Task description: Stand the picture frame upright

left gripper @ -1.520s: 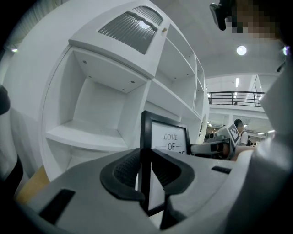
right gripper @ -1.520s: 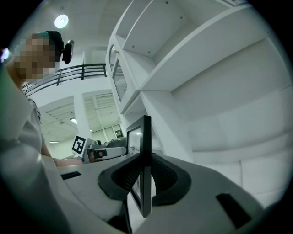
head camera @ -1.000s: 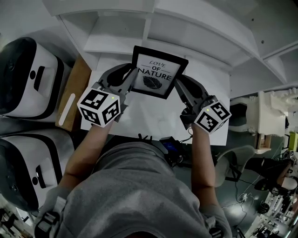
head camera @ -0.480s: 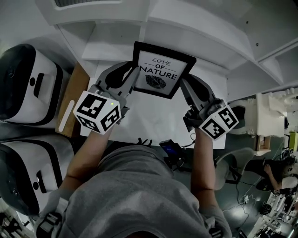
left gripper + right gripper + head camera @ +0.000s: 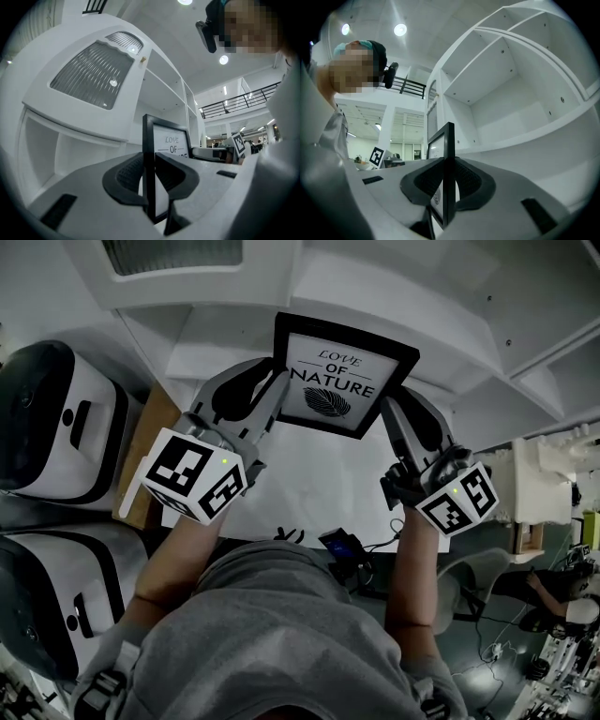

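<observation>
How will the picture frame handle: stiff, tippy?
Likely stiff: picture frame spans flat between left gripper and right gripper, pinched only at its side edges. Probably tippy when stood: it looks thin edge-on. Smooth black rim might slip.

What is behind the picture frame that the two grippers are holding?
A white shelf unit stands behind the picture frame; its open compartments show in the right gripper view. The stretch directly behind the frame is covered, and the frame's back cannot be seen.
</observation>
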The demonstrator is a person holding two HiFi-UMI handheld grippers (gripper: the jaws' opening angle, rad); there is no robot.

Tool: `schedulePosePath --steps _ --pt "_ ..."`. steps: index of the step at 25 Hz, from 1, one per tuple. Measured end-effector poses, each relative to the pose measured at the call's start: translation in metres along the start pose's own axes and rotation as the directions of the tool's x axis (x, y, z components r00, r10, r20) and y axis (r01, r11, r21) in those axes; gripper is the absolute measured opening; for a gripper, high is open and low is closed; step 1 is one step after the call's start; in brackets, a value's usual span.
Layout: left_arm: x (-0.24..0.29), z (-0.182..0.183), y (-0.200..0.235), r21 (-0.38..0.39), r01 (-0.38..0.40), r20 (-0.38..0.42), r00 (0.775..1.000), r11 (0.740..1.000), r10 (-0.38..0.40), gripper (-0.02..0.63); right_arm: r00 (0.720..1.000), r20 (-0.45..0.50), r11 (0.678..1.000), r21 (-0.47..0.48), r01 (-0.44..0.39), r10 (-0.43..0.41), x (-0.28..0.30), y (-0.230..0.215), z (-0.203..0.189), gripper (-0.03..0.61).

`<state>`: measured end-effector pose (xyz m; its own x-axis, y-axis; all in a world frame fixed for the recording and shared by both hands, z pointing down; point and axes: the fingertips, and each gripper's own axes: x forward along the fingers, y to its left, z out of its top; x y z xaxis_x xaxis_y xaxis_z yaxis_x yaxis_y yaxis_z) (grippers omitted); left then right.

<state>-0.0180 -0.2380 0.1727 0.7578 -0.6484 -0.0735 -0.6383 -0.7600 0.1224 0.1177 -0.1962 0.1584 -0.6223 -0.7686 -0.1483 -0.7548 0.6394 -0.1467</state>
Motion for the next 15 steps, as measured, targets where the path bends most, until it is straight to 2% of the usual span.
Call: schedulePosePath --steps 4,15 --pt "-0.001 0.003 0.0 -0.003 -0.001 0.061 0.998 1.0 0.002 0.077 0.999 0.032 1.0 -0.028 -0.004 0.005 -0.002 0.004 0.005 0.083" --pt "-0.004 0.005 -0.001 0.05 -0.009 0.191 0.982 0.999 0.0 0.077 0.995 0.103 0.992 -0.126 -0.006 0.019 -0.005 0.013 0.01 0.081"
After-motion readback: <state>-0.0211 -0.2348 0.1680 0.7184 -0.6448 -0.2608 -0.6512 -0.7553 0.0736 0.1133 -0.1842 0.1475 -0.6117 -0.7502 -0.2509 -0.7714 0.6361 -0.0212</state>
